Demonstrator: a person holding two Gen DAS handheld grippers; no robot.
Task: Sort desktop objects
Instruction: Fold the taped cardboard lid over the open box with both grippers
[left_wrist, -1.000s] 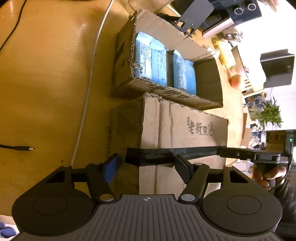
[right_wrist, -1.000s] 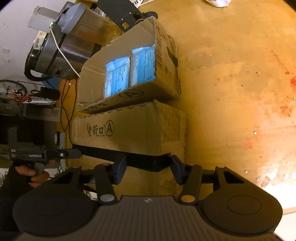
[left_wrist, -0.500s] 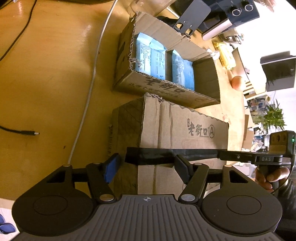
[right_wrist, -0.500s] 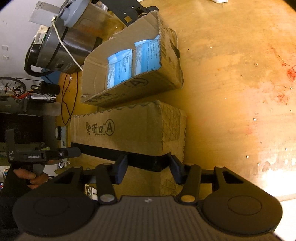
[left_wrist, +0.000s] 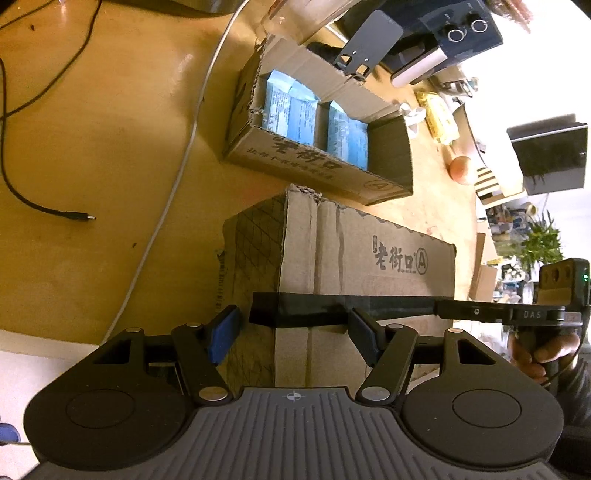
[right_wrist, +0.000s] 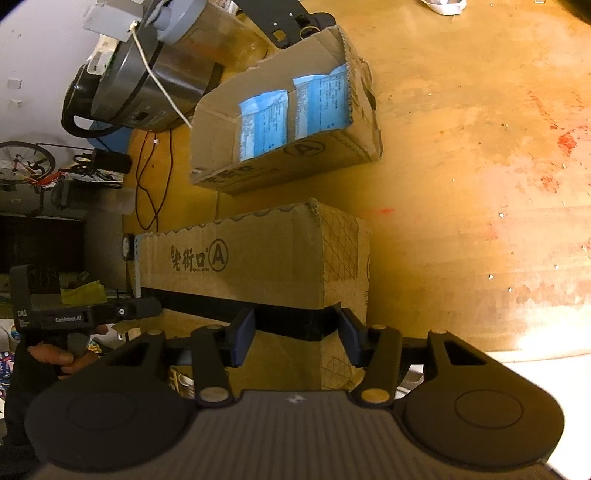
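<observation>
A closed cardboard box (left_wrist: 362, 258) with a black tape band sits between my two grippers, which face each other across it. My left gripper (left_wrist: 293, 330) is open, its fingers spread across the box's corner at the tape. My right gripper (right_wrist: 291, 339) is open too, straddling the opposite end of the same box (right_wrist: 258, 266). Behind it stands an open cardboard box (left_wrist: 314, 170) holding blue packs (left_wrist: 291, 110), which also show in the right wrist view (right_wrist: 291, 110). Each view catches a hand (left_wrist: 546, 350) on the other gripper's handle.
A white cable (left_wrist: 177, 177) and a black cable with a plug (left_wrist: 74, 215) lie on the wooden table. A grey appliance (right_wrist: 147, 74) and a black bracket (left_wrist: 369, 40) stand behind the open box. The table's near edge (left_wrist: 37, 343) runs close by.
The closed box stays fixed between both grippers while the table and open box slide away. A gap has opened between the two boxes, and the table's near edge has come into view.
</observation>
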